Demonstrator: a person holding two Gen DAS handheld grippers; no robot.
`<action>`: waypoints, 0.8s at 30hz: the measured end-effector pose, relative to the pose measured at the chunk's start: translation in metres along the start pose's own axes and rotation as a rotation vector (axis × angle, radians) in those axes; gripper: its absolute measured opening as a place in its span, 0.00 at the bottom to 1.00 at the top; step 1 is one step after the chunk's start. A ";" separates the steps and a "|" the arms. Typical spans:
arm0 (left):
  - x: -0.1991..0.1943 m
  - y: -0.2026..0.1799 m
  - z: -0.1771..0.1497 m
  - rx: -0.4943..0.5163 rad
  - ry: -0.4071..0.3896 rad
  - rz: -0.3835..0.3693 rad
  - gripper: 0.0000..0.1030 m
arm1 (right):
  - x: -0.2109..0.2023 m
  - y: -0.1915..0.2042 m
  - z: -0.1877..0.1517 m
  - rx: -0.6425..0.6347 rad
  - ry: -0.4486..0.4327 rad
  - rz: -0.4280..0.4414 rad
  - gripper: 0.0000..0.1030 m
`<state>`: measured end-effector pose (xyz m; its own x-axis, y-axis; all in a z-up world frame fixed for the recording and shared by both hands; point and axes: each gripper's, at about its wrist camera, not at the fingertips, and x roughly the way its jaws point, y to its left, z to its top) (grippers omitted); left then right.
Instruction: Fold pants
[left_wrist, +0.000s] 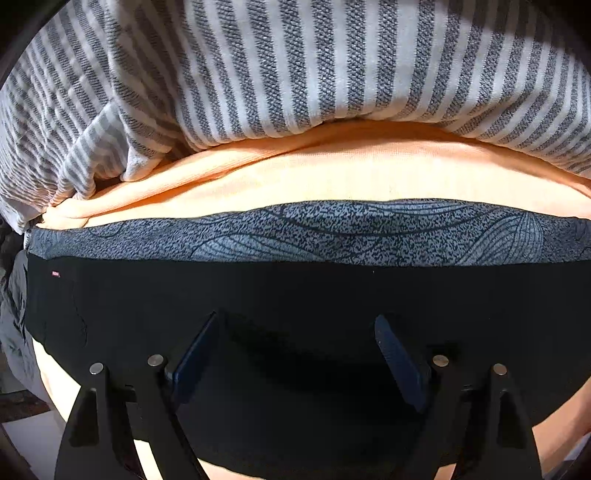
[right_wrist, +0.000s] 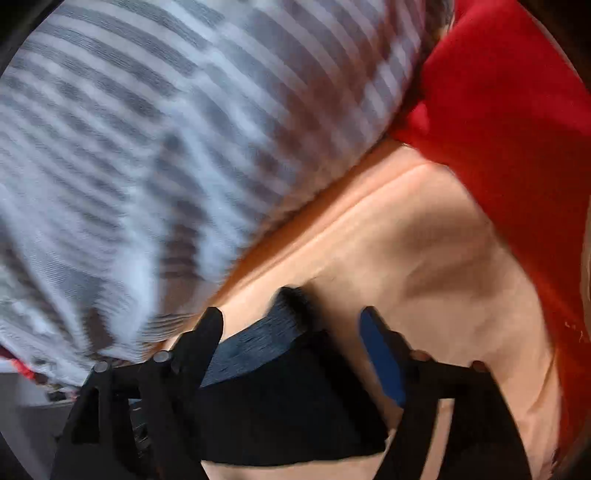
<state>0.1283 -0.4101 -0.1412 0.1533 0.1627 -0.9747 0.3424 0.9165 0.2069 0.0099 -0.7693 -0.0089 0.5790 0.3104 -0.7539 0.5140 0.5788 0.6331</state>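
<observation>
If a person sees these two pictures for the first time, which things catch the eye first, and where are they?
The grey-and-white striped fabric fills the top of both views. Below it lies a peach sheet, and on that the black pants with a grey patterned band along the far edge. In the right wrist view a bright red cloth fills the upper right, and both the left gripper and the right gripper have open jaws over the pants.

My left gripper (left_wrist: 295, 350) hangs over the black pants (left_wrist: 258, 295), jaws spread wide, blue pads (left_wrist: 399, 362) exposed, nothing between them. The pants lie flat on a peach cloth (left_wrist: 332, 177). Their grey patterned waistband (left_wrist: 332, 232) runs across the far edge. A small red tag (left_wrist: 55, 274) sits at far left. Beyond, a grey-and-white striped cloth (left_wrist: 295, 62) overlaps the peach cloth.
</observation>
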 end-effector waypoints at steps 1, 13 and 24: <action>0.003 0.002 0.001 -0.003 -0.005 0.015 0.94 | -0.002 0.003 -0.005 -0.019 0.021 0.031 0.44; -0.020 0.068 -0.024 -0.113 -0.010 -0.015 0.95 | 0.031 0.007 -0.044 -0.221 0.108 -0.176 0.15; -0.016 0.187 -0.027 -0.143 -0.065 0.044 0.95 | 0.061 0.091 -0.147 -0.258 0.199 0.053 0.31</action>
<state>0.1646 -0.2312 -0.0893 0.2262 0.1844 -0.9565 0.1992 0.9524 0.2307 -0.0011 -0.5863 -0.0229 0.4524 0.4721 -0.7566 0.2941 0.7220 0.6263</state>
